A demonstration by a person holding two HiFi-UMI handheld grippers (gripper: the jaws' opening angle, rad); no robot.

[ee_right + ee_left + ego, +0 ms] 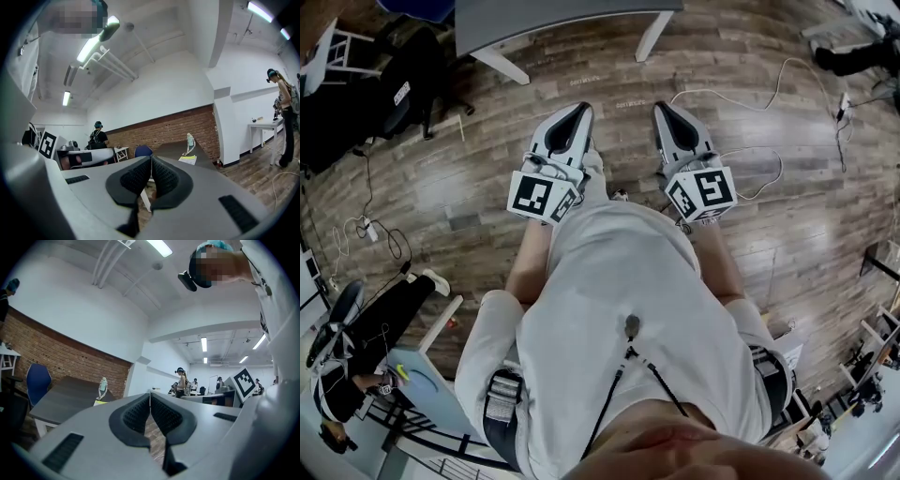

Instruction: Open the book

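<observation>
The book, a flat yellow-and-white item, is lying on the dark grey table, just beside a small pale figurine and in front of a brick wall. It is sitting well ahead of both grippers and touching neither. The left gripper is showing its jaws pressed together with nothing between them, and the right gripper likewise. In the head view both are pointing forward, side by side, above the wooden floor.
</observation>
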